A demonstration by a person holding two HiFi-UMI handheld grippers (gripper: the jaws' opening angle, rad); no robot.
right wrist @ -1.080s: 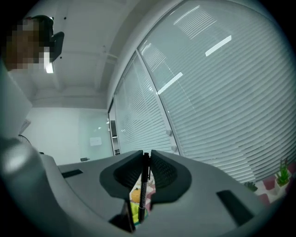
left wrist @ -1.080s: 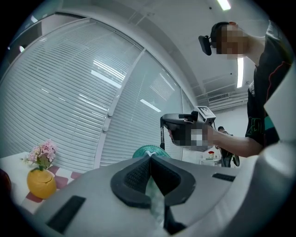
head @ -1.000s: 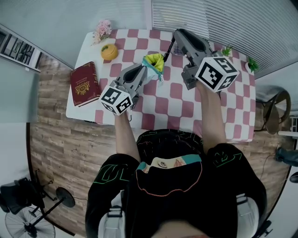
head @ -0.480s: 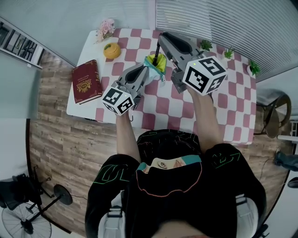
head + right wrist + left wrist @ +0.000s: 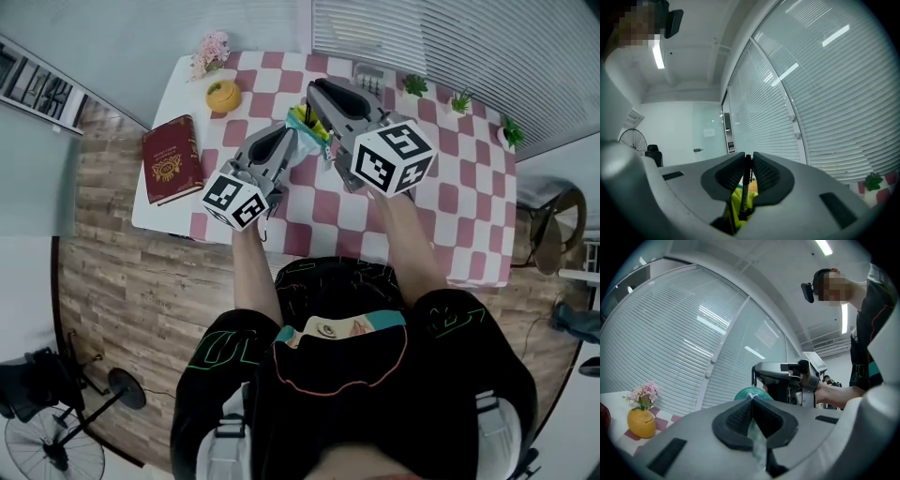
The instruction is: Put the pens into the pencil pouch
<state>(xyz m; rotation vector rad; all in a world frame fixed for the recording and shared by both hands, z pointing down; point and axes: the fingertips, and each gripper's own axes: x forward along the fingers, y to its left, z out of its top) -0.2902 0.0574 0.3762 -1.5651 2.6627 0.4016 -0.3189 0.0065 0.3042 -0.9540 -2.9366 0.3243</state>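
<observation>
Tabletop (image 5: 441,234) with a pink-and-white check cloth; window blinds behind.

Left tool (image 5: 752,401): jaws together, pinching the edge of the pencil pouch (image 5: 314,127), teal outside and yellow inside.

Right tool (image 5: 747,159): jaws clamped on a black pen (image 5: 746,183), whose lower end sits just over the yellow lining.

Step, as judged: inserting this pen. The next move calls for lowering it into the pouch mouth and then letting go, with the left grip keeping the mouth open.

Far left: red book (image 5: 171,161) with a gold emblem, lettering unreadable. No other writing is legible.
</observation>
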